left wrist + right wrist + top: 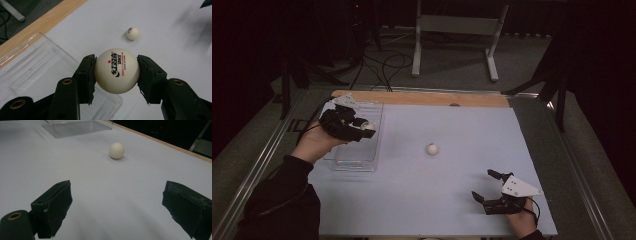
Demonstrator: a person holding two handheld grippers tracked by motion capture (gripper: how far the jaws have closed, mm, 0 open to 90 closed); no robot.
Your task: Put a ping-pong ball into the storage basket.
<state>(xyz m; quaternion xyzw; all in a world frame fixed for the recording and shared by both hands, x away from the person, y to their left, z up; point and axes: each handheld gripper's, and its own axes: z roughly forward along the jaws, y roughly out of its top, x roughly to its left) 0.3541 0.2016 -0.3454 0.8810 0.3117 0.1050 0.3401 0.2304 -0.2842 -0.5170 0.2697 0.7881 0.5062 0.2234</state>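
A: Ping-pong ball [116,71] pinched in left gripper [116,72], hanging over the clear tray [362,161] at table left.
B: Right gripper [493,192]?
A: Jaws spread, nothing between them. Second ball [432,148] lies mid-table.
B: Tip?
A: Centre it over the tray and go low before letting go, I'd say. Likely bounces otherwise.

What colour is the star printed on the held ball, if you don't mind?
Red; the star on the ball shows best in the left gripper view.
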